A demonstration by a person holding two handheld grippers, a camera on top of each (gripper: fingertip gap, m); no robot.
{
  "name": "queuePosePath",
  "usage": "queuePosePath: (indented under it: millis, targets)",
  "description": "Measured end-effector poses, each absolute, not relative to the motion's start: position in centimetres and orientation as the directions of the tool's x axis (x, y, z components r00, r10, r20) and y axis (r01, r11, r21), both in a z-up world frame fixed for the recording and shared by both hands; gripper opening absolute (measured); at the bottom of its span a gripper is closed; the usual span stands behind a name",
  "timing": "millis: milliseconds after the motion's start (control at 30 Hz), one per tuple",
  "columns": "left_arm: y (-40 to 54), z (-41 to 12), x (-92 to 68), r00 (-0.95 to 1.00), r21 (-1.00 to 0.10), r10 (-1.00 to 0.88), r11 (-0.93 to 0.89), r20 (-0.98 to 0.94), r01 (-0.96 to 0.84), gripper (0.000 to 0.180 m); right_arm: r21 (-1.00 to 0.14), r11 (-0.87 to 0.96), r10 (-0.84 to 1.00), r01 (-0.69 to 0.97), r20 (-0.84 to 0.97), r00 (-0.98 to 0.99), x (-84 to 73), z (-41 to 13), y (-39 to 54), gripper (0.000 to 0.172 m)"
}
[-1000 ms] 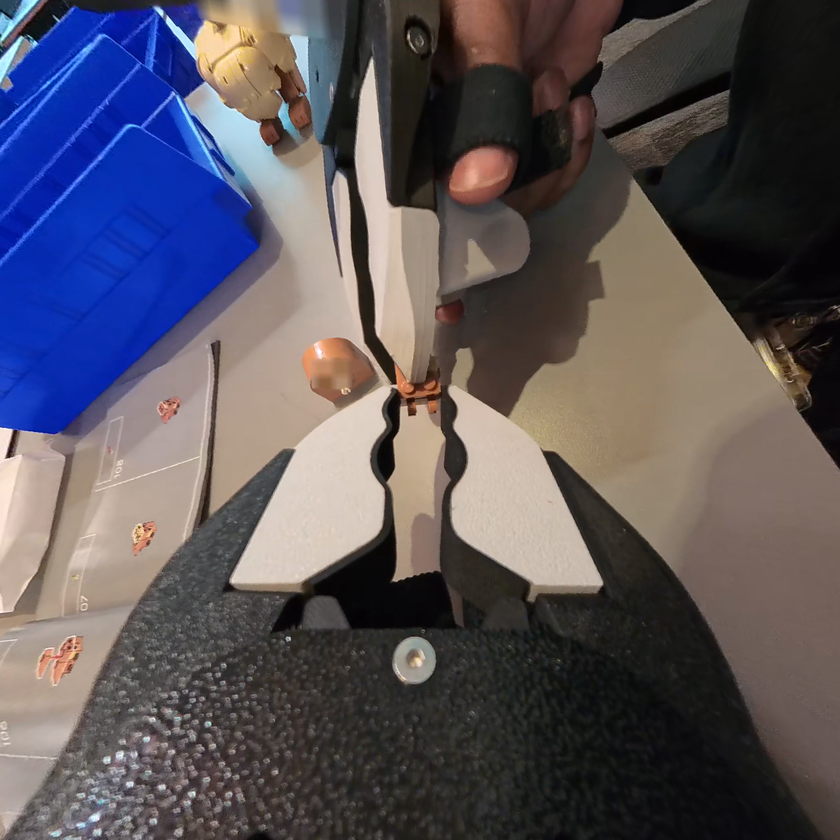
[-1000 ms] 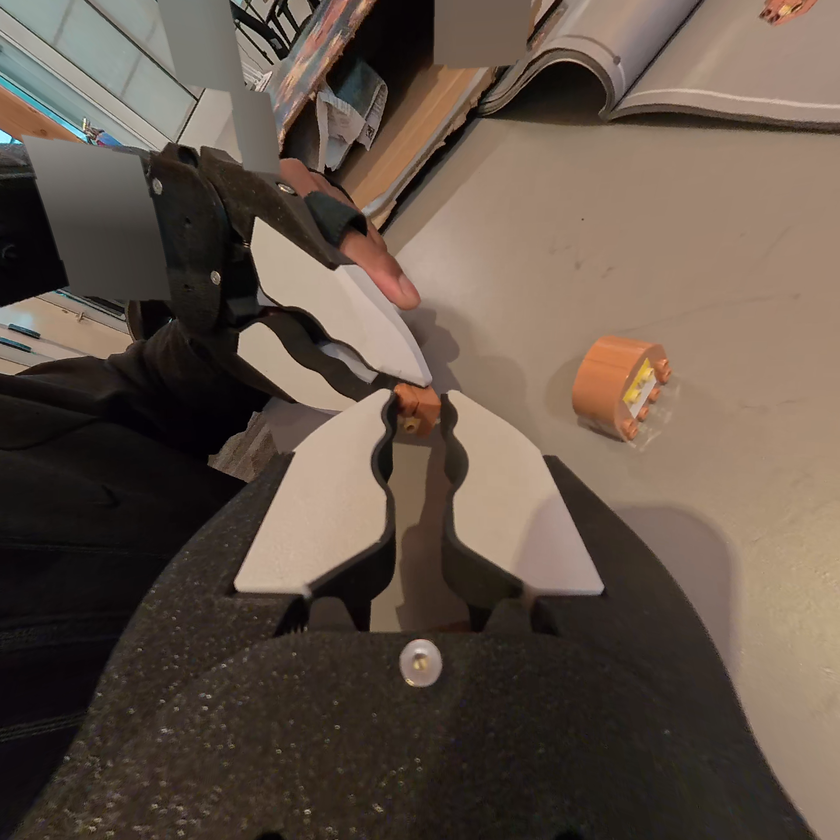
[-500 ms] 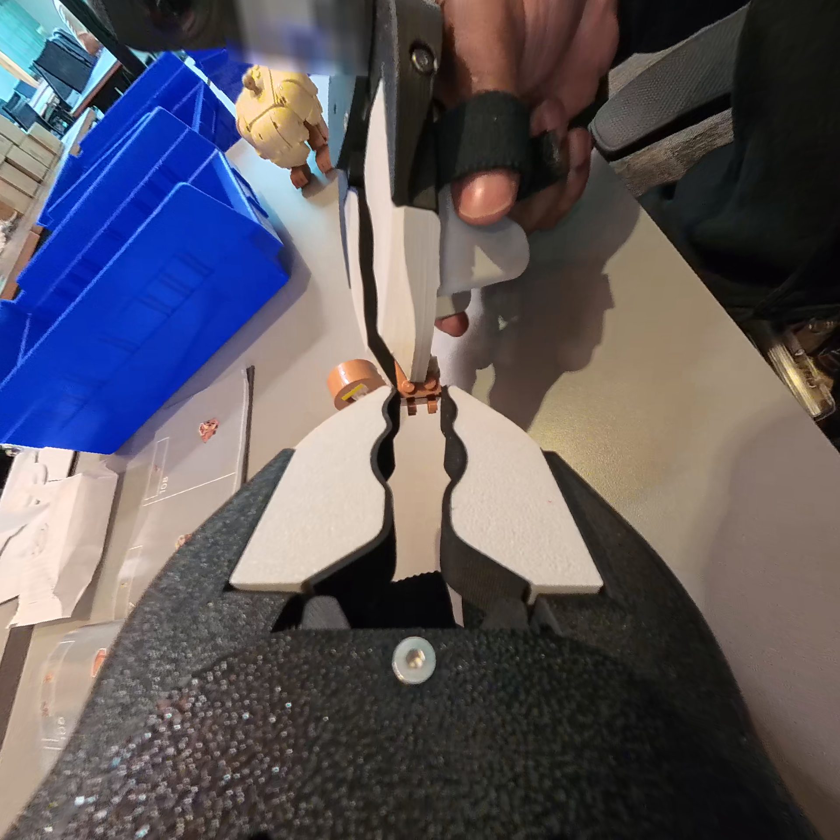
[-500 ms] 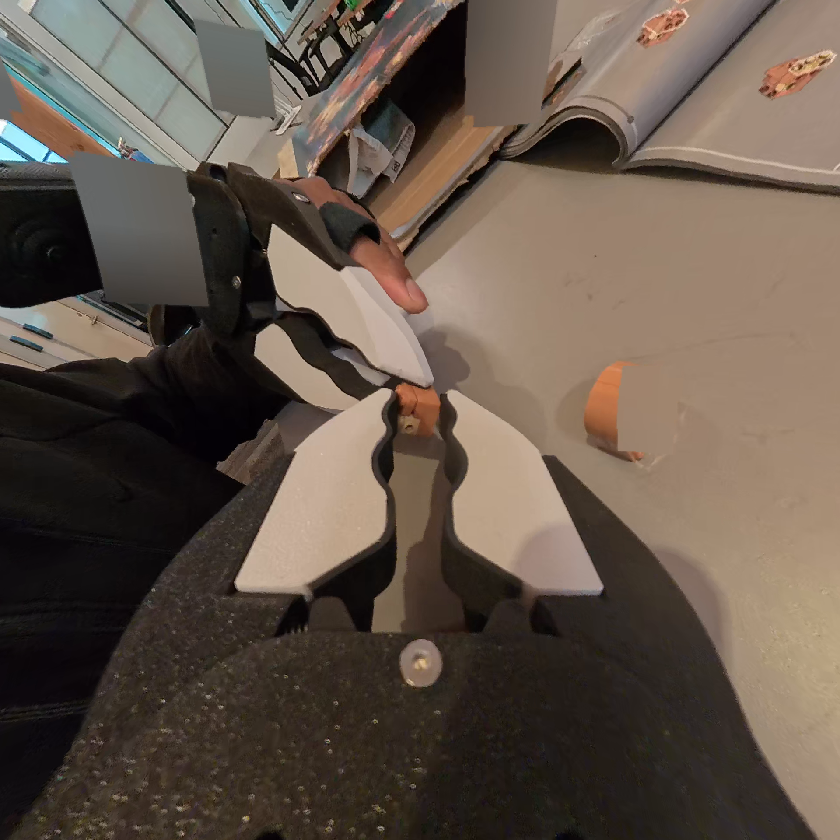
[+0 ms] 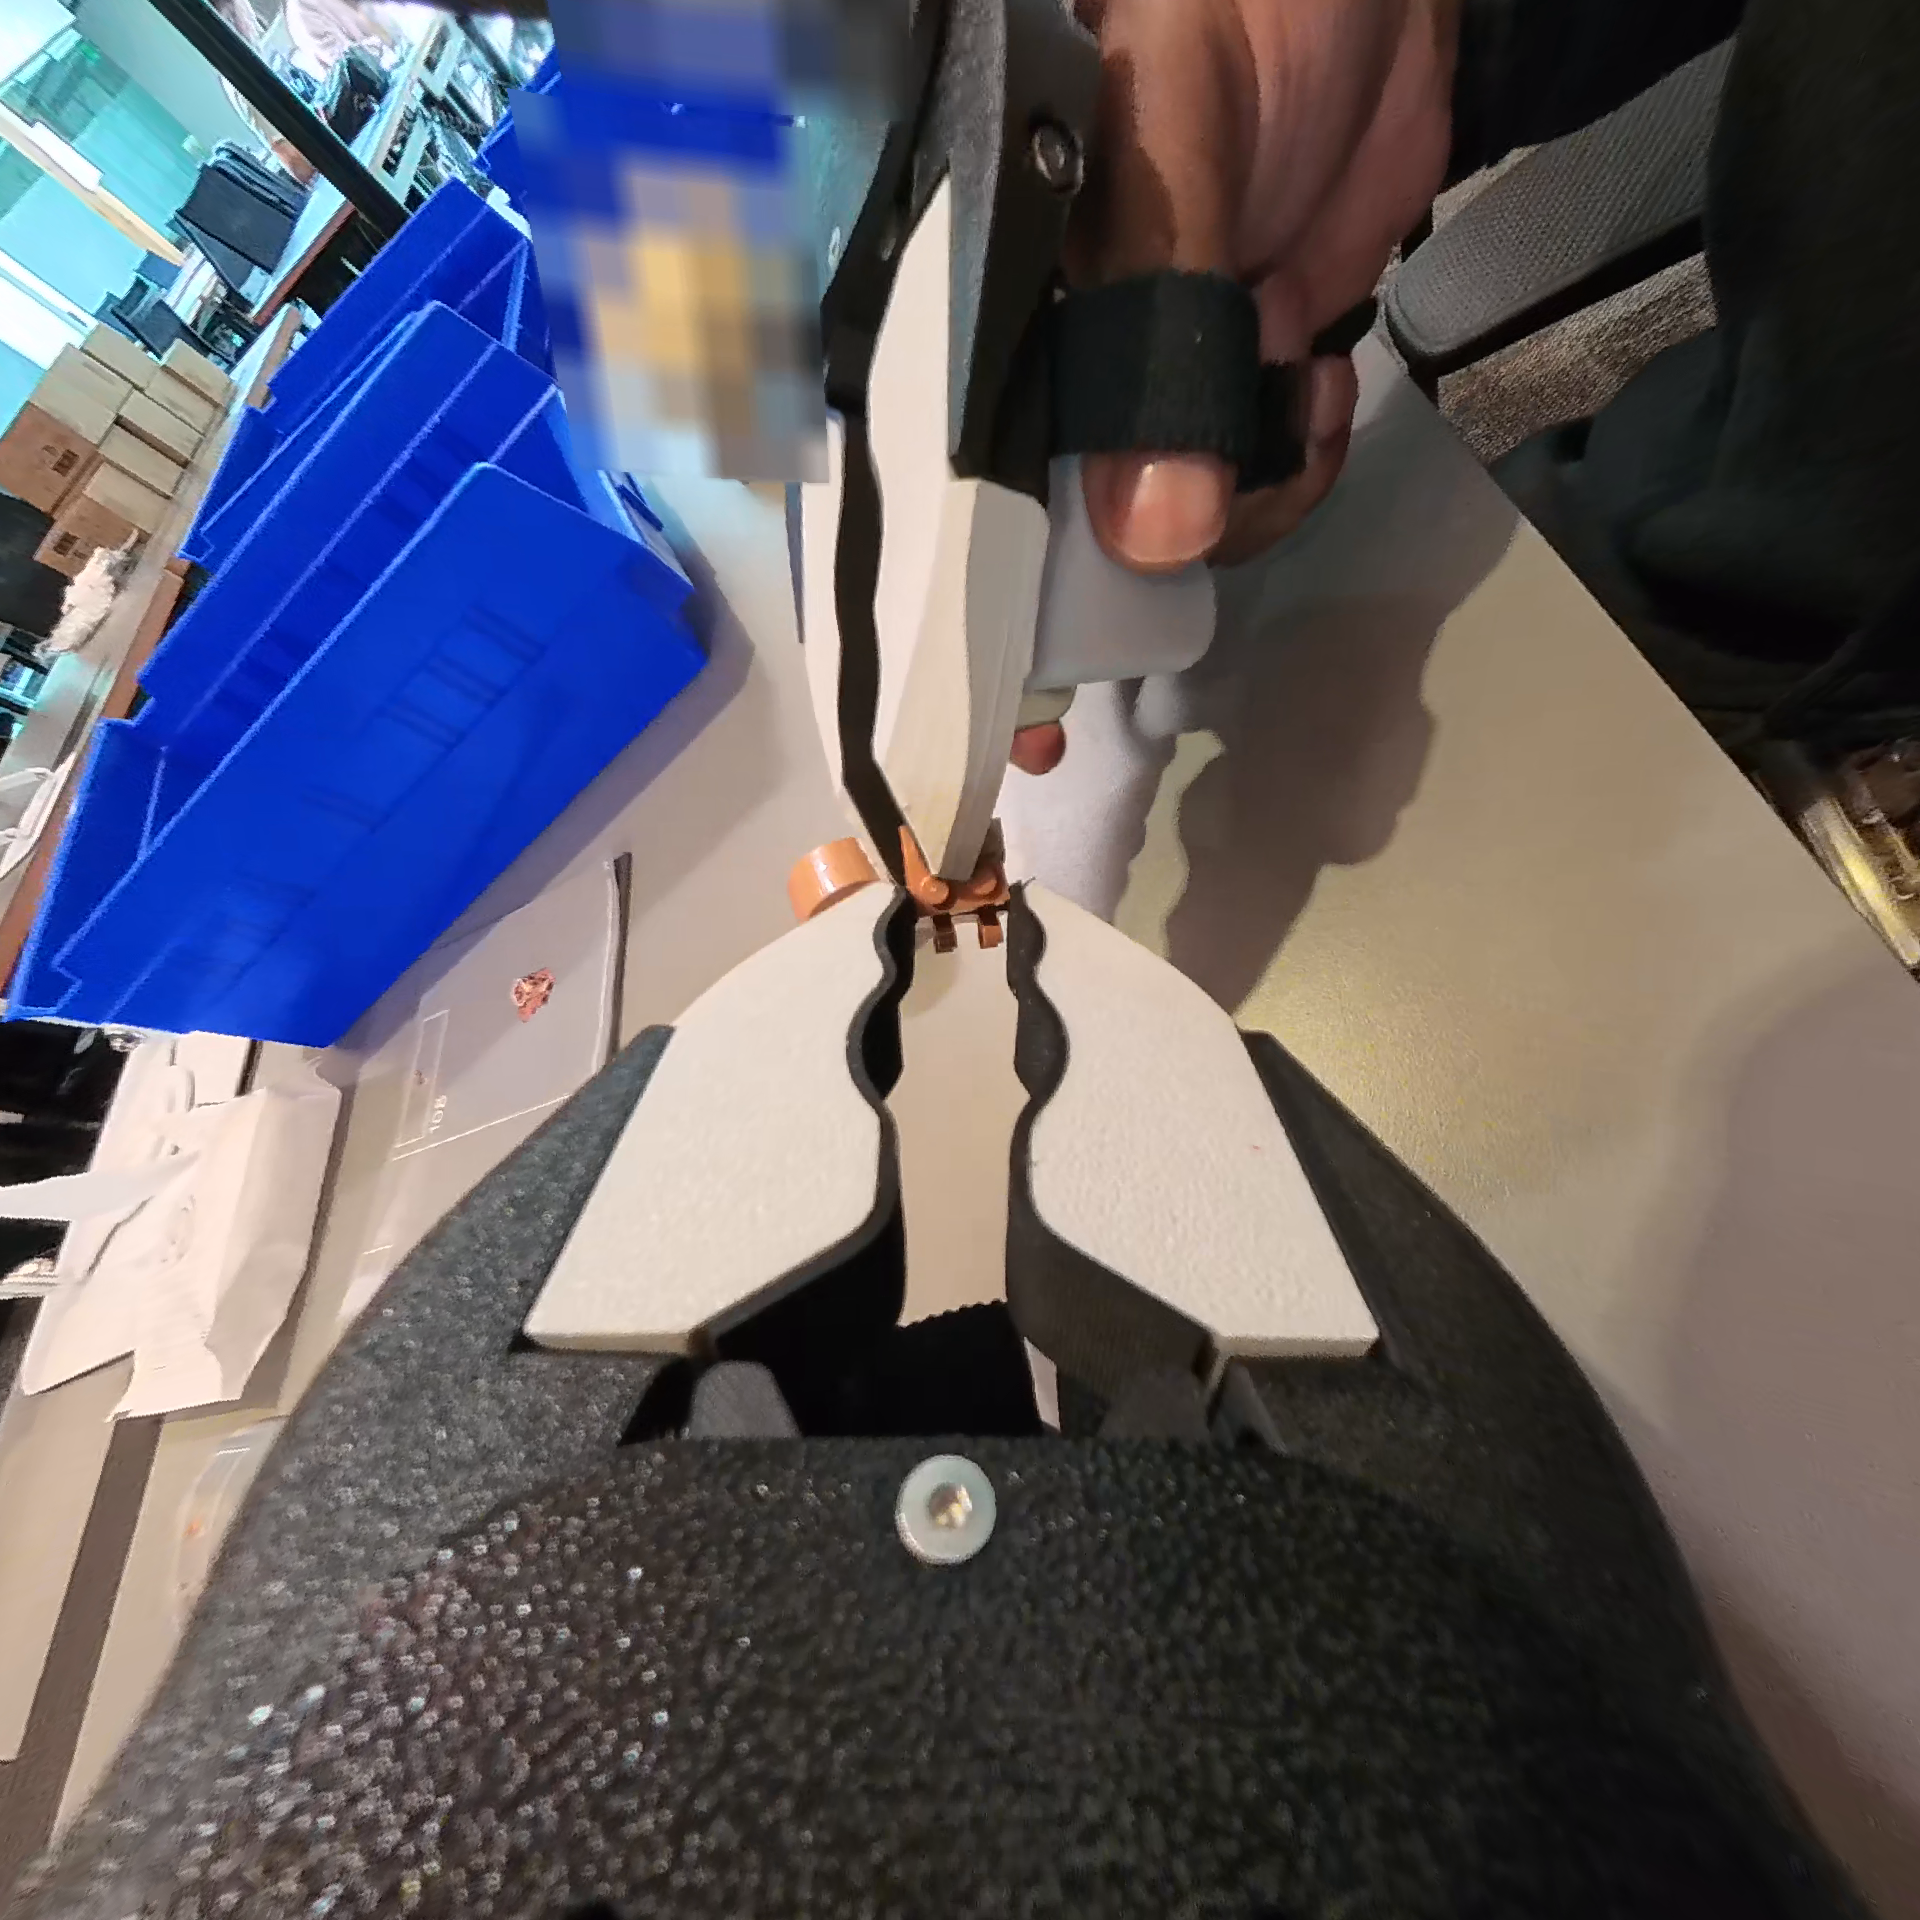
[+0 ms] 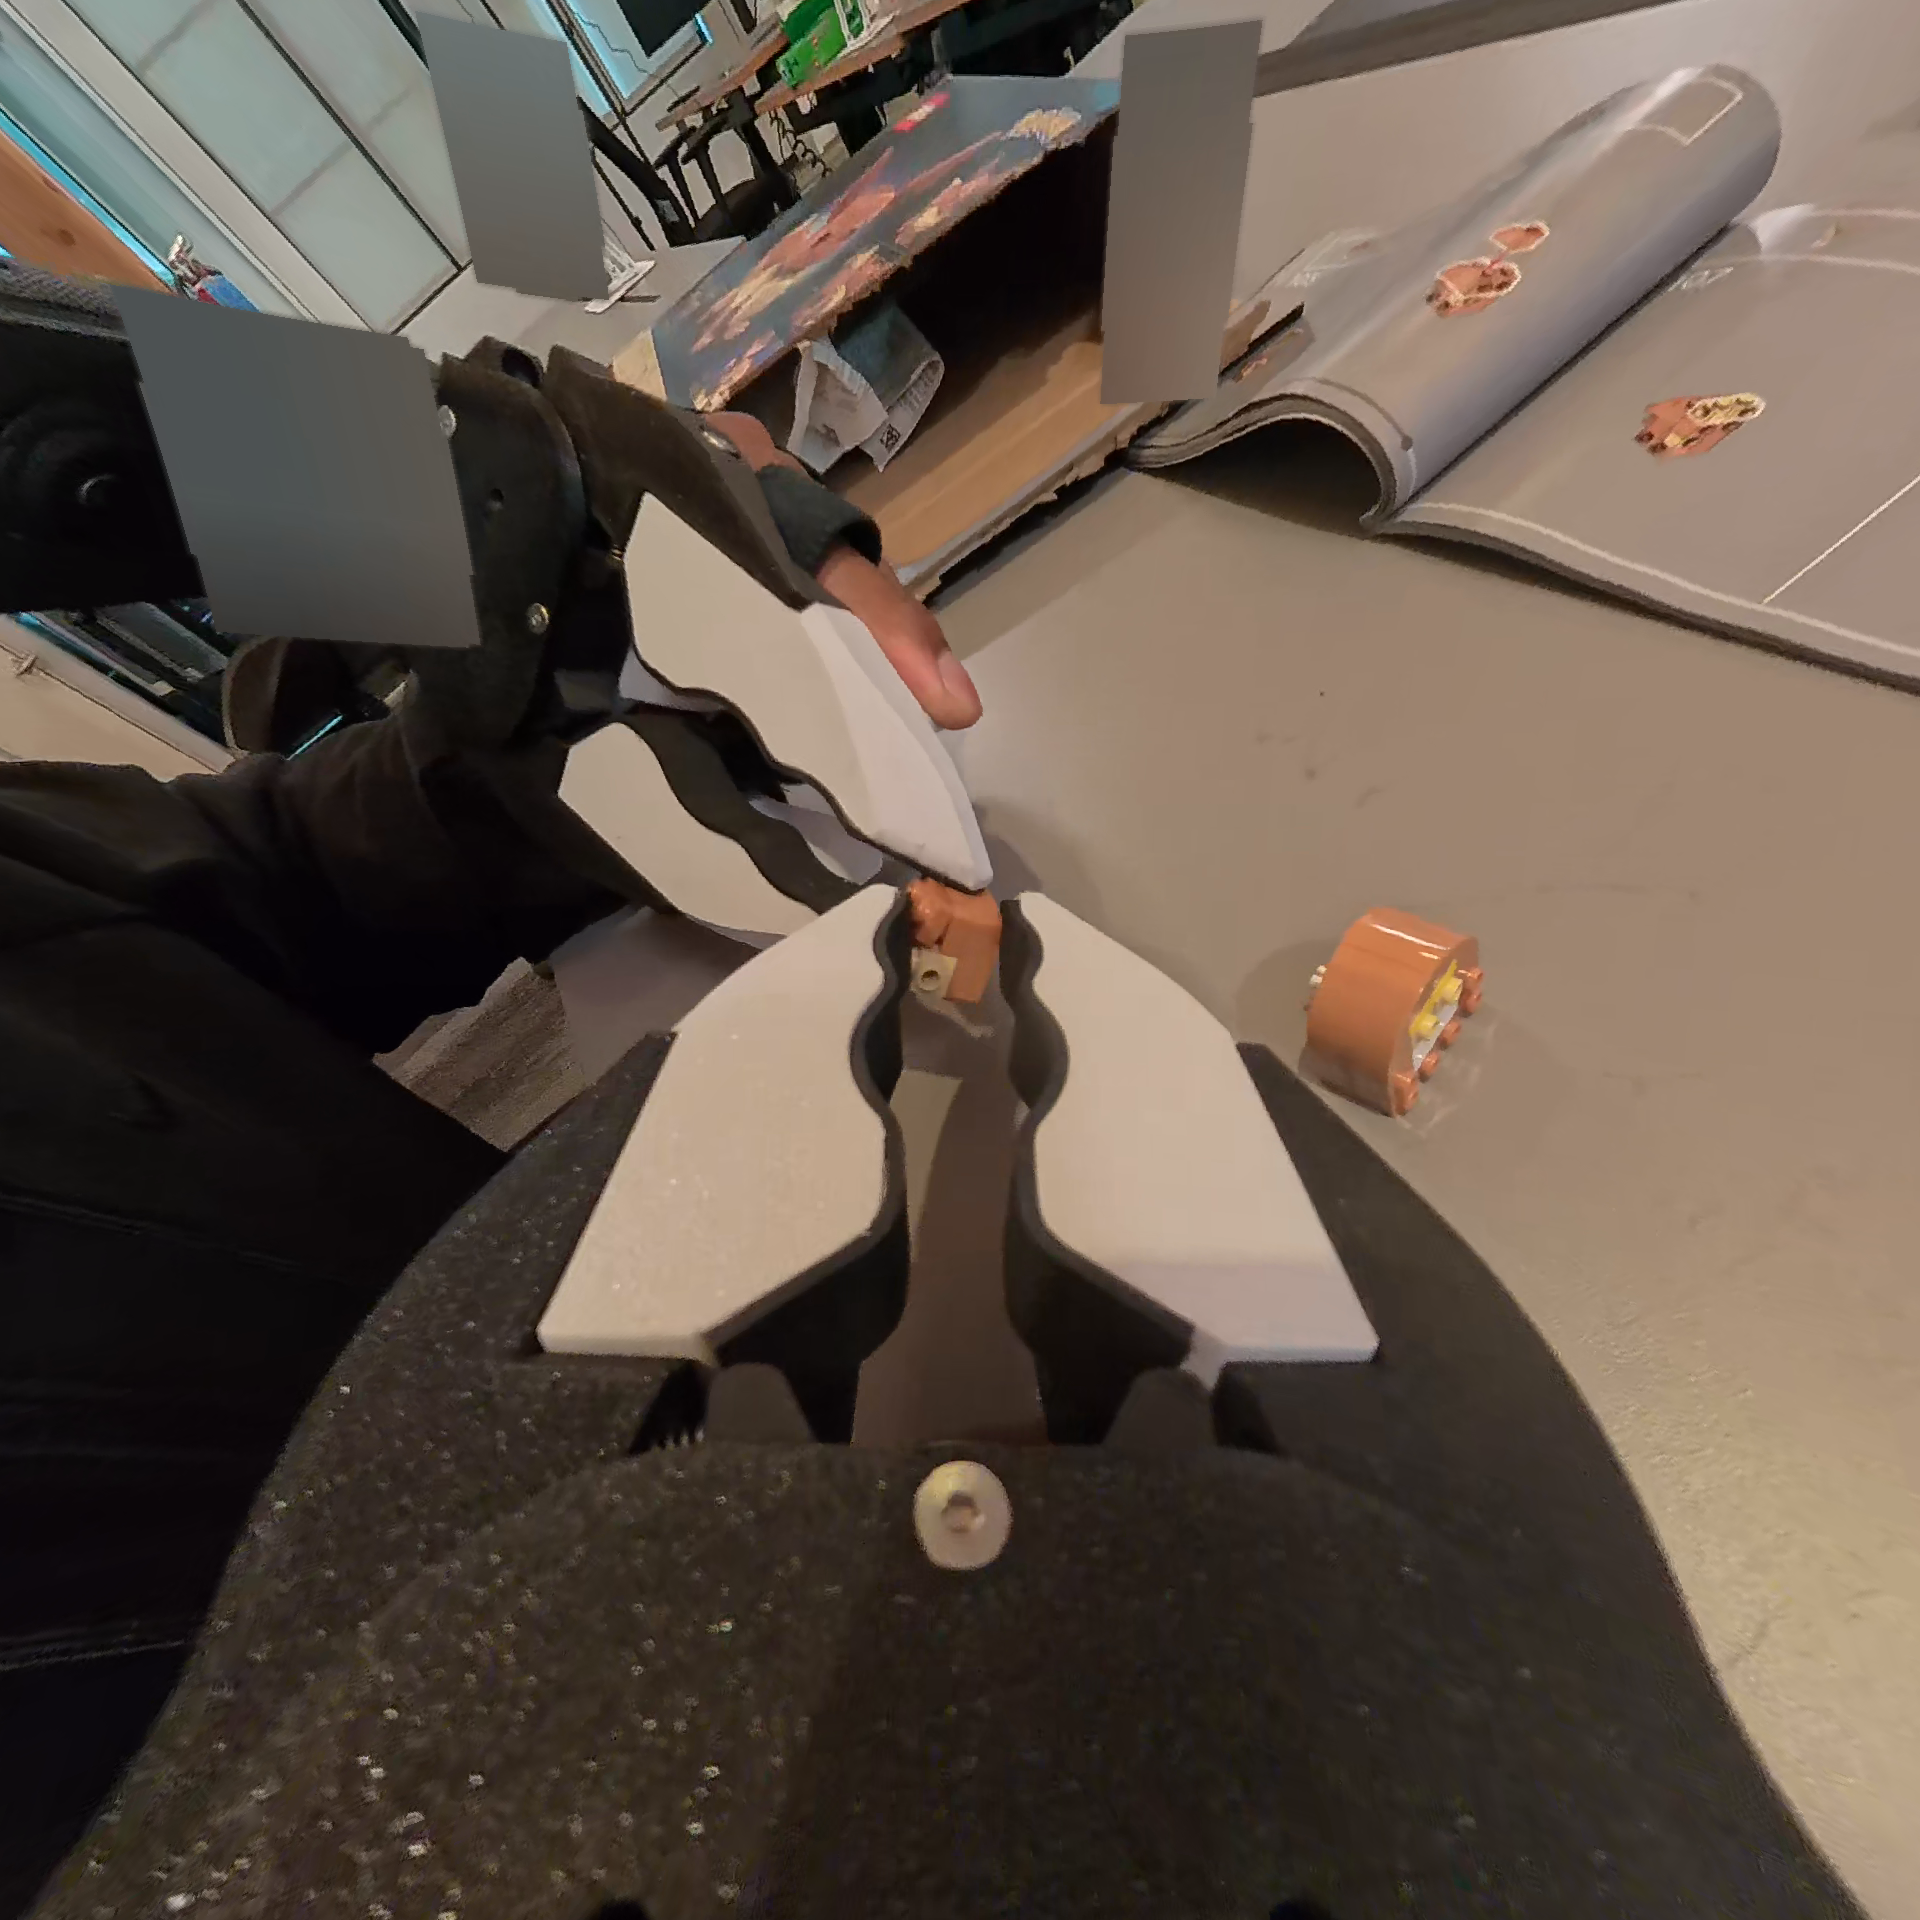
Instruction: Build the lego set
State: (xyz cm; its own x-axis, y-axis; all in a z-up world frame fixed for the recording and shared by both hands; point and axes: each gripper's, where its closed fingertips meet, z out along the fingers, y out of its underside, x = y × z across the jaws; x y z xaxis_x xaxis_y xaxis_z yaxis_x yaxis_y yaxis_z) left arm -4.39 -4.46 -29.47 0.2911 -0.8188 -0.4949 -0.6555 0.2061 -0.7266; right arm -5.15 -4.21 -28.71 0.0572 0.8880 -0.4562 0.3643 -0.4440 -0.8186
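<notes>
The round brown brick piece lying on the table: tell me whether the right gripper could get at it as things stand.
Probably not right away. The round brown brick piece lies in the open on the table, nothing blocking it, but the right gripper has its fingers closed on a small brown brick that the left gripper also holds.

Each gripper, the left gripper (image 5: 961,920) and the right gripper (image 6: 951,920), is formed by a black speckled body fixed with one silver screw (image 5: 945,1509), pale grey wedge-shaped fingers (image 5: 748,1143) edged in wavy black rubber, a black finger strap (image 5: 1153,384), and dark sleeves (image 6: 208,935) are worn.
</notes>
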Motion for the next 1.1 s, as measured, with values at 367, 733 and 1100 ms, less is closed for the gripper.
queuePosePath:
  millis: [367,733,1100]
  targets:
    - [-4.2,-28.9,-4.4,0.356,-0.817,-0.843,0.156,-0.403,-0.555,0.02,-0.88,-0.369,0.926,0.299,-0.375,0.041,-5.2,-27.8,-3.9,0.012]
    - [-3.3,-30.4,-5.6,0.399,-0.834,-0.866,0.039,-0.303,-0.55,0.023,-0.734,-0.643,0.742,0.218,-0.667,-0.059,-5.3,-27.3,-3.6,0.011]
    - [-3.2,-28.7,-4.8,0.388,-0.824,-0.791,0.241,-0.472,-0.512,0.019,-0.443,-0.875,0.412,0.196,-0.893,-0.184,-5.5,-26.4,-3.3,0.012]
